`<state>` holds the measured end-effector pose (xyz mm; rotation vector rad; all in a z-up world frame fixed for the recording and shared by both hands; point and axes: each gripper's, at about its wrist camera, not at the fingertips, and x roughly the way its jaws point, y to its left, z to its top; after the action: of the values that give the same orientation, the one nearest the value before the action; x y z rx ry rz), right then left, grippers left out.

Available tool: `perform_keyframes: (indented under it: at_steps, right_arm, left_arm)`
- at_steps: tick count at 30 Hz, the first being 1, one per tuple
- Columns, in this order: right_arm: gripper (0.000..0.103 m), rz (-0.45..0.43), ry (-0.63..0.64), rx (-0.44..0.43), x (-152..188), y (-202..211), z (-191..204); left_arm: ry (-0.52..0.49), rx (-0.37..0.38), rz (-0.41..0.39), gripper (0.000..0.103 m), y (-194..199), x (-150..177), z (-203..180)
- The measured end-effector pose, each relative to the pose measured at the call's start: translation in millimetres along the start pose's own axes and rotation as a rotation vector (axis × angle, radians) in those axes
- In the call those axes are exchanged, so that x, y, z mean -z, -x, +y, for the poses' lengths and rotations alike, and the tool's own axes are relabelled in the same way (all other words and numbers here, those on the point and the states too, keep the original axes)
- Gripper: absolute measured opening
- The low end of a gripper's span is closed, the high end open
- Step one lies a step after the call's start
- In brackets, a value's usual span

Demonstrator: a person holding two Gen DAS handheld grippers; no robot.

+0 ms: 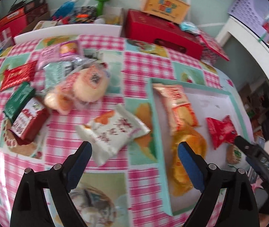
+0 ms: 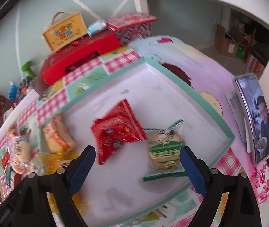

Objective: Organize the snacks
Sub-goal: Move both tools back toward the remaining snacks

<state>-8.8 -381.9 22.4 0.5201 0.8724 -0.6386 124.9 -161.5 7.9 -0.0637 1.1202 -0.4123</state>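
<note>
A teal-rimmed white tray (image 1: 154, 113) lies on the checked tablecloth. It holds an orange-white packet (image 1: 178, 104), a yellow packet (image 1: 187, 151), a red packet (image 2: 117, 132) and a green-labelled round biscuit (image 2: 164, 149). My left gripper (image 1: 134, 147) hovers open over the tray's left rim, just short of a white packet (image 1: 113, 130) on the cloth. Above the tray my right gripper (image 2: 137, 149) stands open, the red packet and biscuit lying beneath its fingers, untouched. Loose snacks are piled on the left: a round bun (image 1: 89, 87), a red packet (image 1: 18, 75), a green packet (image 1: 19, 100), a red-white box (image 1: 30, 121).
A red box (image 1: 161, 32) with a yellow carry case (image 1: 164, 3) on top stands behind the tray. A phone on a stand (image 2: 255, 119) is right of the tray. A green dumbbell (image 1: 101, 3) and cartons line the back edge.
</note>
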Motion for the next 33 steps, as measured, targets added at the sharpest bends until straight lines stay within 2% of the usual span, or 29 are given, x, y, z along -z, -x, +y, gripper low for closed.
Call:
perform_keyframes:
  at_steps: [3,8,9,10,18,23,29,33]
  right_arm:
    - [0.092,-0.019,0.046,-0.039,1,7,17]
    - [0.093,0.01,0.103,-0.073,8,0,41]
    - [0.1,0.015,0.11,-0.08,9,-1,45]
    - [0.103,0.014,0.111,-0.082,10,0,46]
    - [0.103,0.018,0.124,-0.075,13,-3,53]
    - [0.103,0.013,0.141,-0.083,15,-1,61]
    - [0.103,0.01,0.163,-0.179,24,5,87]
    - [0.103,0.03,0.224,-0.206,35,3,111]
  left_arm:
    - [0.031,-0.044,-0.012,0.092,4,-3,17]
    - [0.091,-0.076,-0.041,0.094,11,-8,43]
    - [0.102,-0.081,-0.042,0.1,11,-9,47]
    - [0.113,-0.084,-0.04,0.103,11,-9,51]
    - [0.132,-0.05,-0.018,0.103,9,-5,57]
    - [0.109,-0.036,-0.043,0.103,14,-5,54]
    - [0.132,-0.059,-0.1,0.103,25,-1,69]
    - [0.155,-0.094,-0.09,0.103,27,-2,83]
